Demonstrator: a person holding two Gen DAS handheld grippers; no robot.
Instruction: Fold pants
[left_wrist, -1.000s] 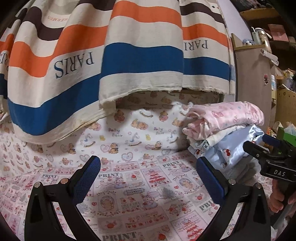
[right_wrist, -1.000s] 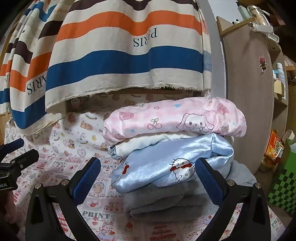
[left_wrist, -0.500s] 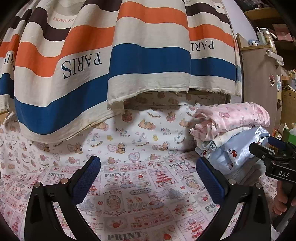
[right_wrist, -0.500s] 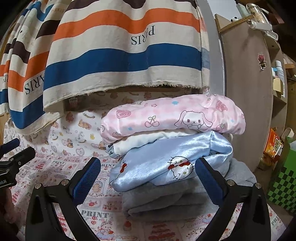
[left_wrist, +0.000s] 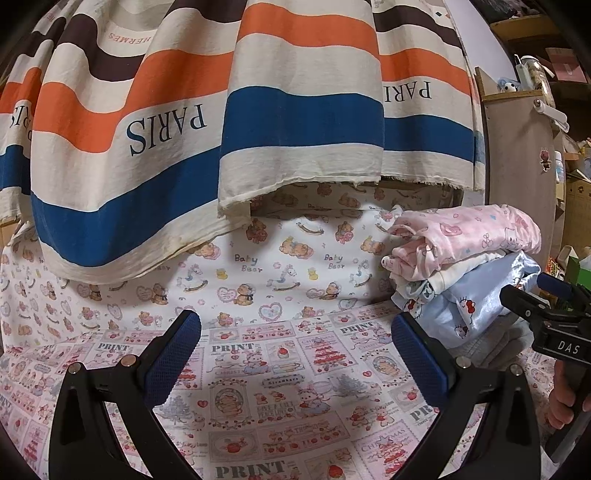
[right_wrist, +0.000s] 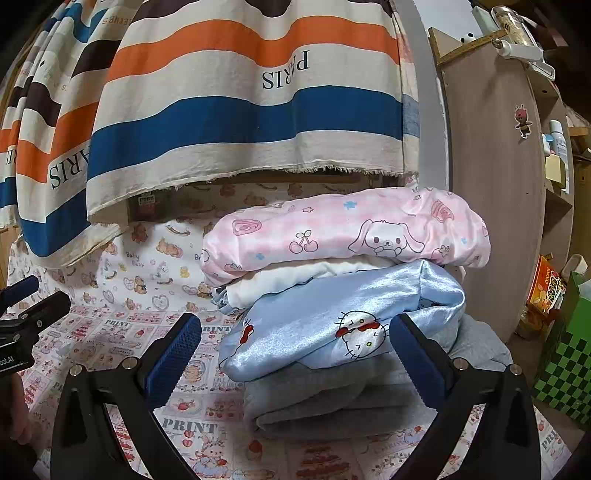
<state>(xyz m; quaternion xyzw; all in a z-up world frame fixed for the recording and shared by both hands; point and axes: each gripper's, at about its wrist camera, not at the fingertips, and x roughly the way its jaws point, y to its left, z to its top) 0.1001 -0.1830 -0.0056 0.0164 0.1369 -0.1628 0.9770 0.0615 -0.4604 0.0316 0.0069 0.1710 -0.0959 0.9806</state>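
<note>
Both claws pulled back slightly vs 1 s ago. Left gripper and right gripper gape wide, holding nothing. Pink cartoon-print folded pants top the 4-layer stack on printed cloth; fold prob. done.

Top pants are showing pink with cherries and bunnies. Below, pale blue satin pants are sporting Hello Kitty, grey ones sitting plain.
</note>
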